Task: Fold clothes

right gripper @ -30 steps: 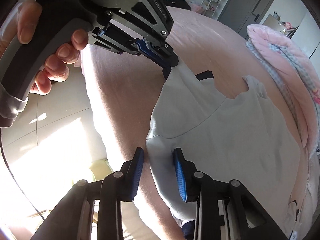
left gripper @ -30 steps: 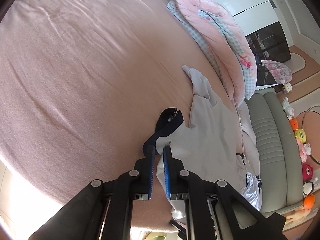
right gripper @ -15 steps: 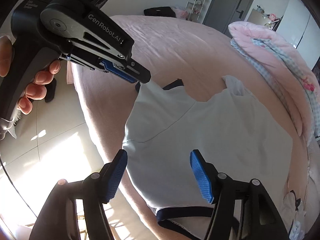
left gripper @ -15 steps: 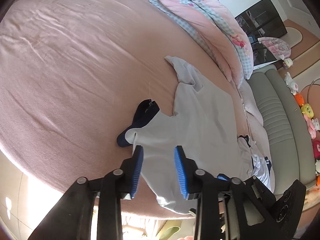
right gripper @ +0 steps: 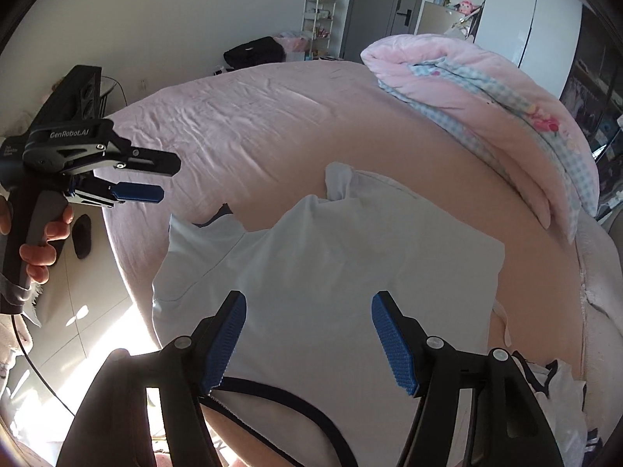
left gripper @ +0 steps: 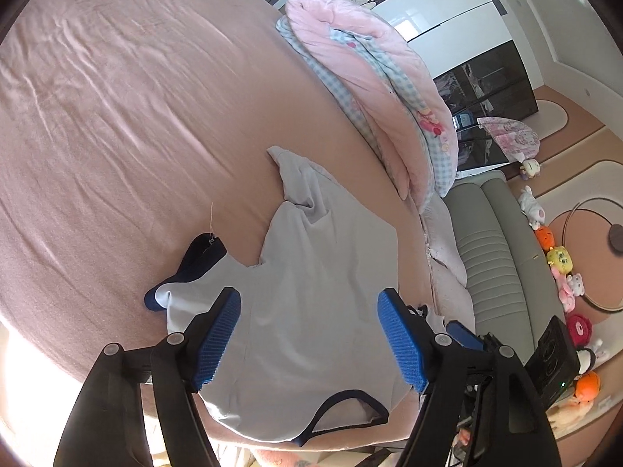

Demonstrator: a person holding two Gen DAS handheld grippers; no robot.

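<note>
The pale grey T-shirt (left gripper: 311, 292) is lying on the pink bed (left gripper: 117, 116) near its front edge, partly folded, navy-trimmed neckline nearest the cameras and long axis running away toward the rolled quilt (left gripper: 381, 89); I judge further folds are remaining. The left gripper (left gripper: 309, 334) is opening its jaws above the cloth, gripping nothing, while the right gripper (right gripper: 307, 338) is hovering with jaws apart and empty.

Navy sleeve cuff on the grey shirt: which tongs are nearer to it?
Left. The left tongs, jaws opening and empty, hover close by the navy cuff; the right tongs hang open over the shirt body, toward its navy-trimmed neckline, farther off.
</note>
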